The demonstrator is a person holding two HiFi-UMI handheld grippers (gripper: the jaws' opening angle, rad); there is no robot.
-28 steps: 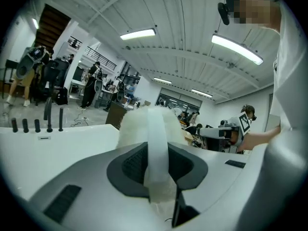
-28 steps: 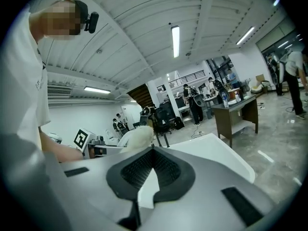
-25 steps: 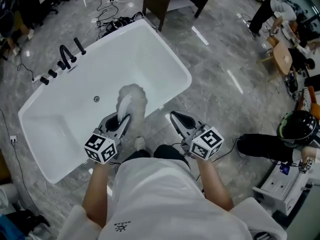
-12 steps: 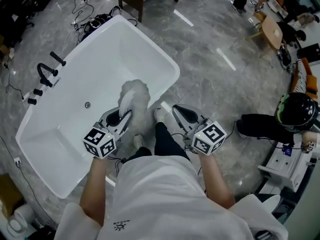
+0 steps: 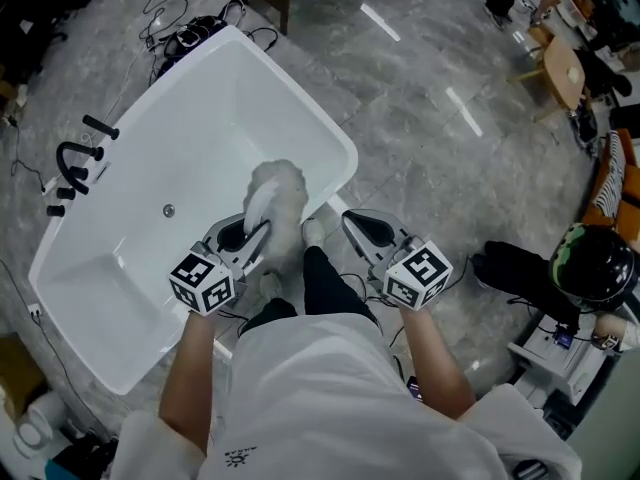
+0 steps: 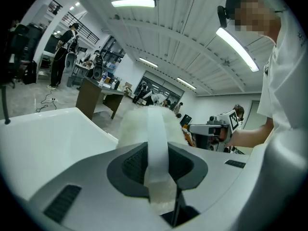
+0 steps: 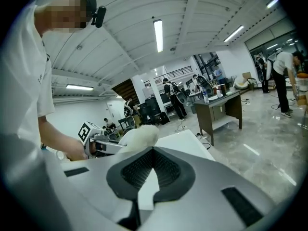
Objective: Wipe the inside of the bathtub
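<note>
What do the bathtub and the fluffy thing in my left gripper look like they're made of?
Bathtub: smooth, seamless white shell, probably acrylic or enamelled; cannot tell which.
Fluffy pad: white plush fibre, perhaps microfibre or wool, by its fuzzy outline.

Bathtub (image 5: 220,118) was white, its taps (image 5: 72,158) black, the floor (image 5: 430,148) grey-marbled; the duster (image 5: 280,193) was cream (strap (image 6: 156,143) a plainer white).

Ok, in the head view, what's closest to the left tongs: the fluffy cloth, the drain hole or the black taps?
1. Fluffy cloth, gripped in the left tongs.
2. Drain hole, out to the left.
3. Black taps, farthest left.
</note>
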